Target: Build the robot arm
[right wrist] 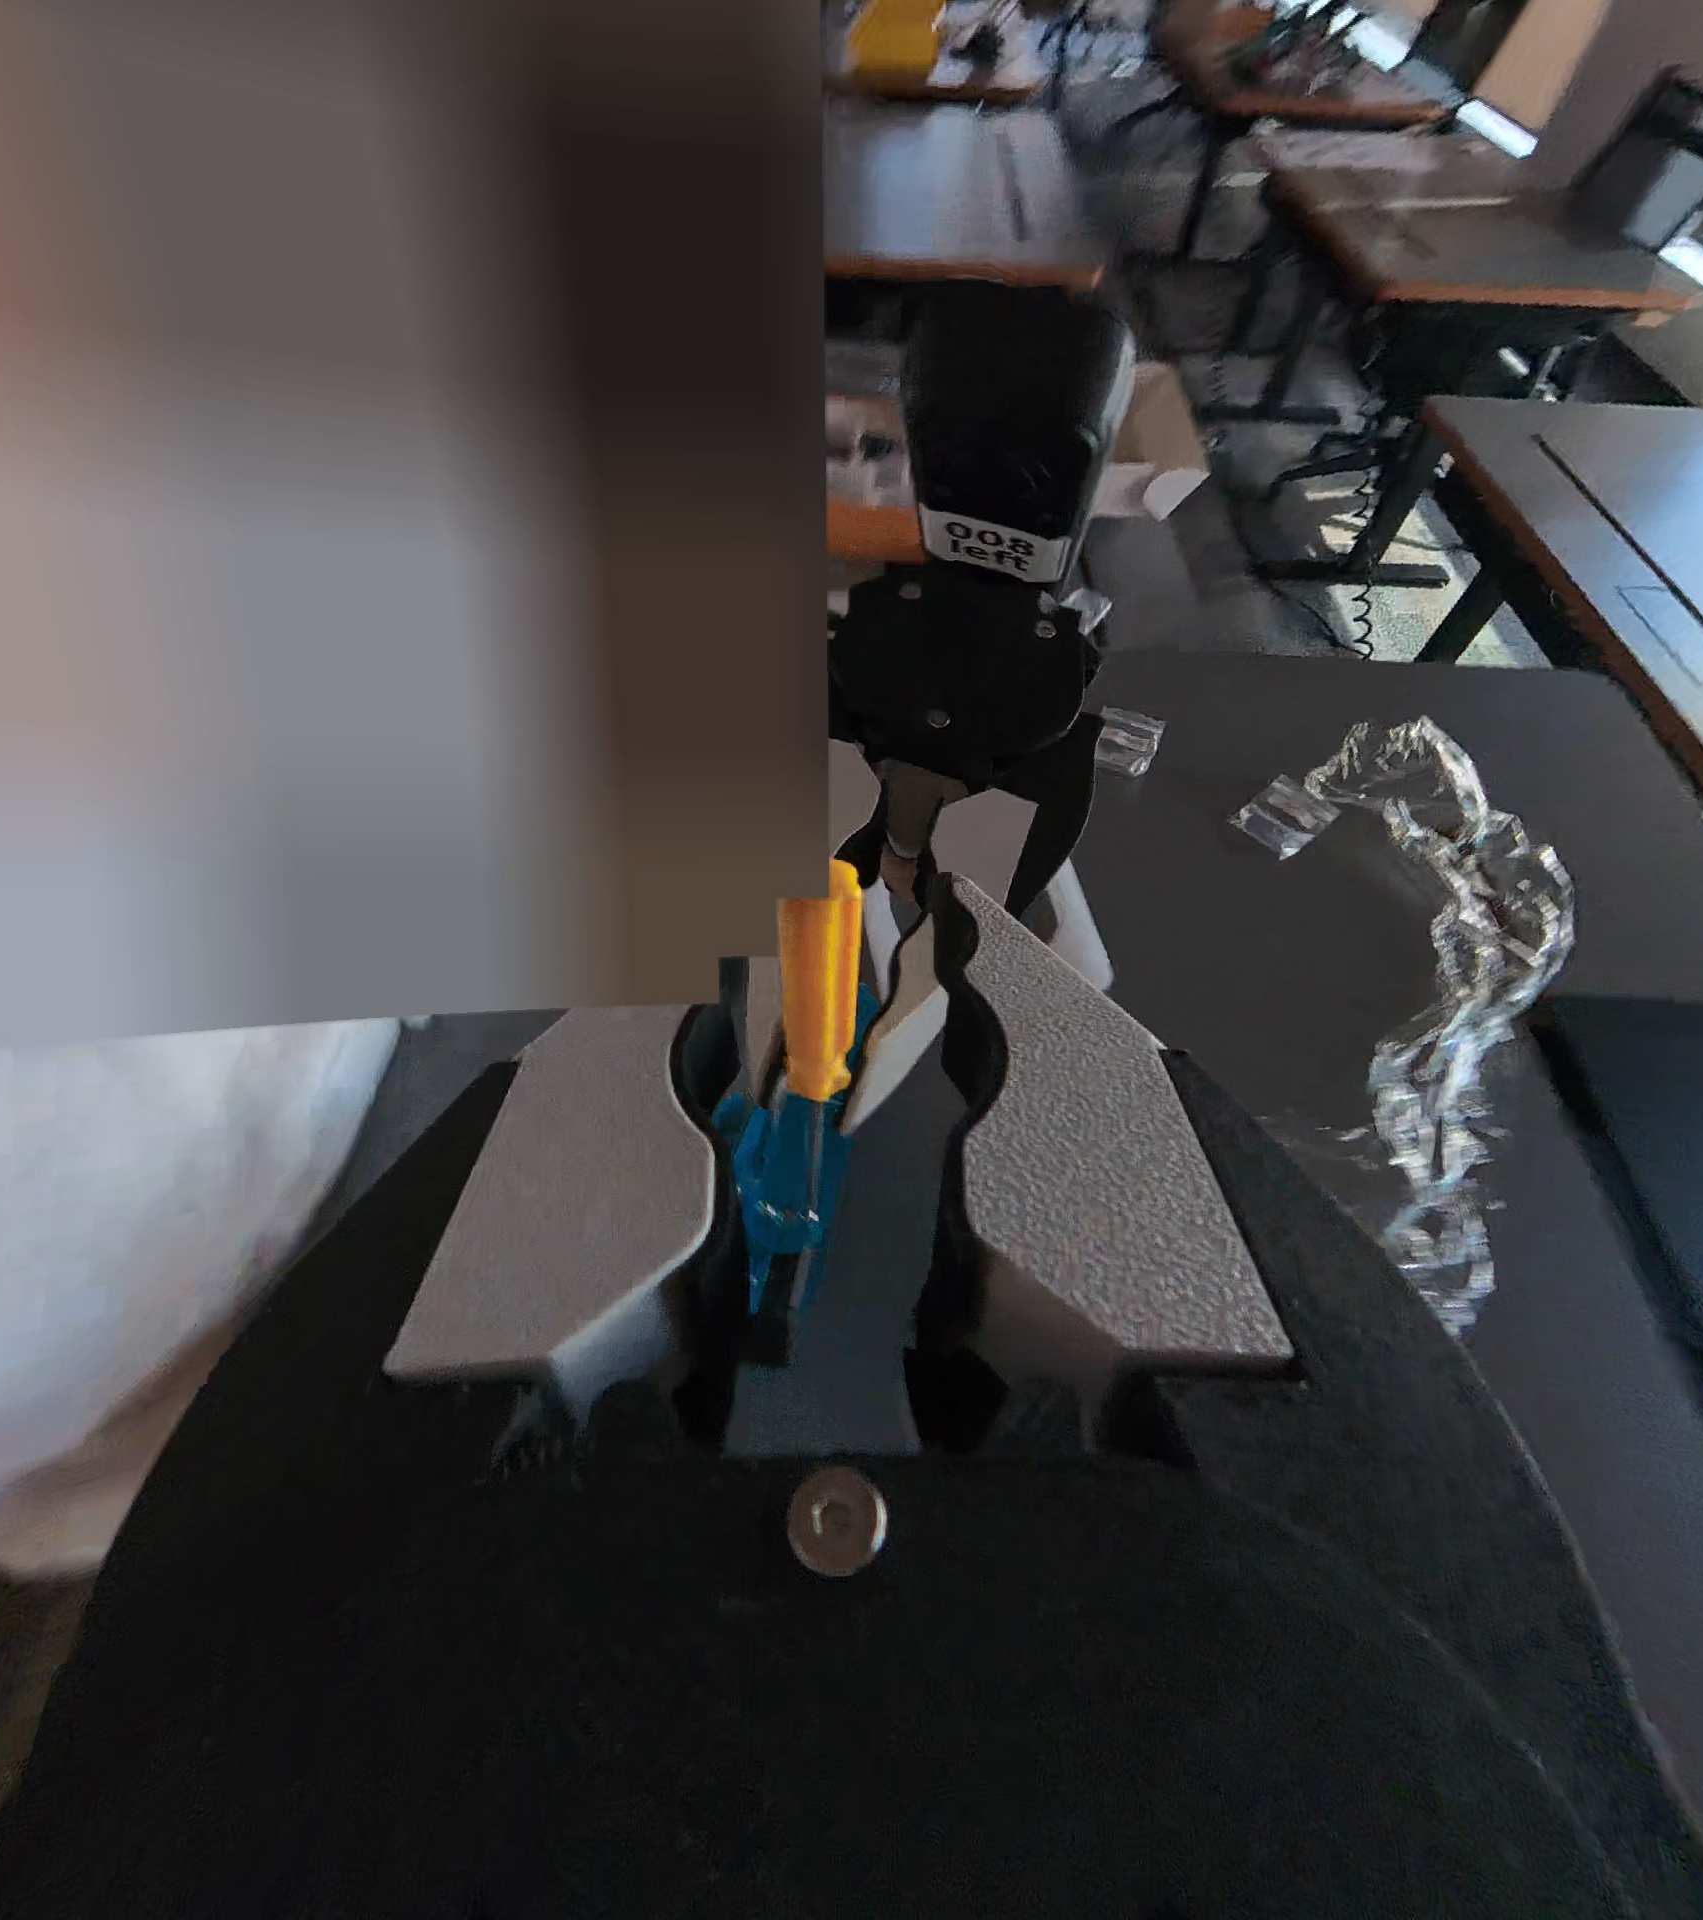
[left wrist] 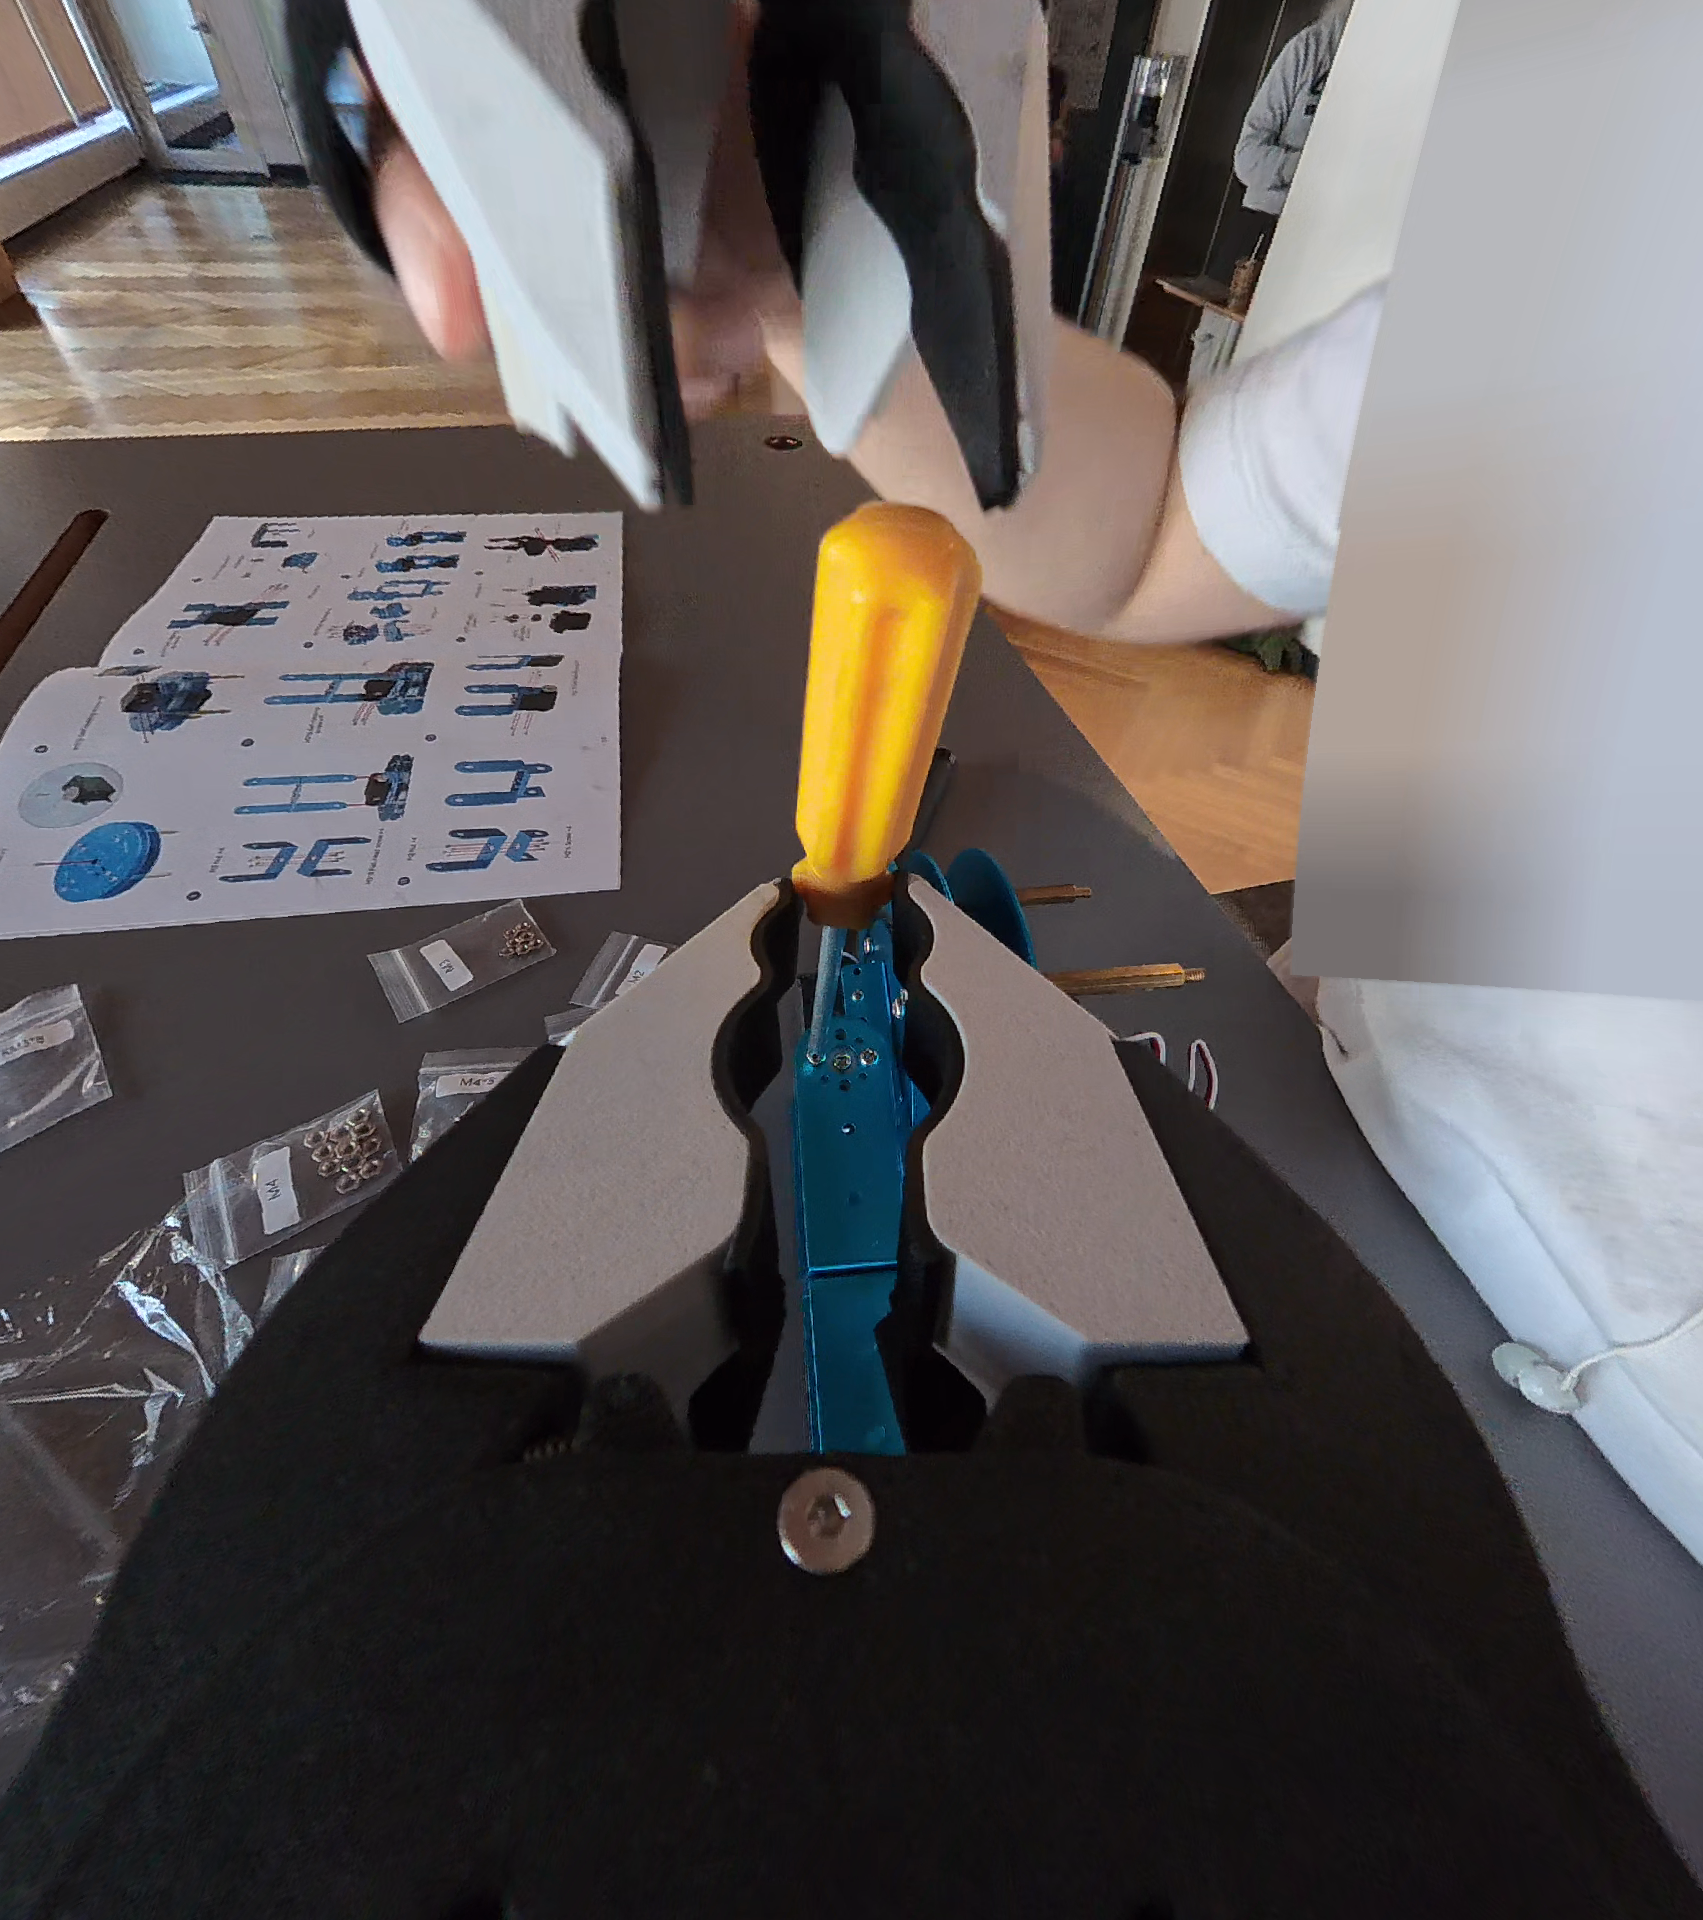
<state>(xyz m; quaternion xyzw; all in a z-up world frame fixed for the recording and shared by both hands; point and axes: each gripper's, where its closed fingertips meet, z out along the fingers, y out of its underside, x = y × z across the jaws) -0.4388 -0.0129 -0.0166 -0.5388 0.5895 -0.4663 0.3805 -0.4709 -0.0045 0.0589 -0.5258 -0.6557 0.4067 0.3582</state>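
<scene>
Left gripper (left wrist: 842, 904) clamps a blue bracket (left wrist: 852, 1195), half hidden; right gripper (right wrist: 831, 997) parted around the screwdriver (right wrist: 816, 997).

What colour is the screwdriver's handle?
Yellow-orange plastic screwdriver handle, clearest in the left wrist view.

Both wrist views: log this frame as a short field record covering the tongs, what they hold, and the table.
left tongs: shut on blue metal bracket assembly
right tongs: open, just above the handle top, not touching
screwdriver: yellow handle, upright, tip at a screw on the bracket
table: dark grey
beside: instruction sheet, small zip bags of hardware, crumpled clear plastic
</scene>
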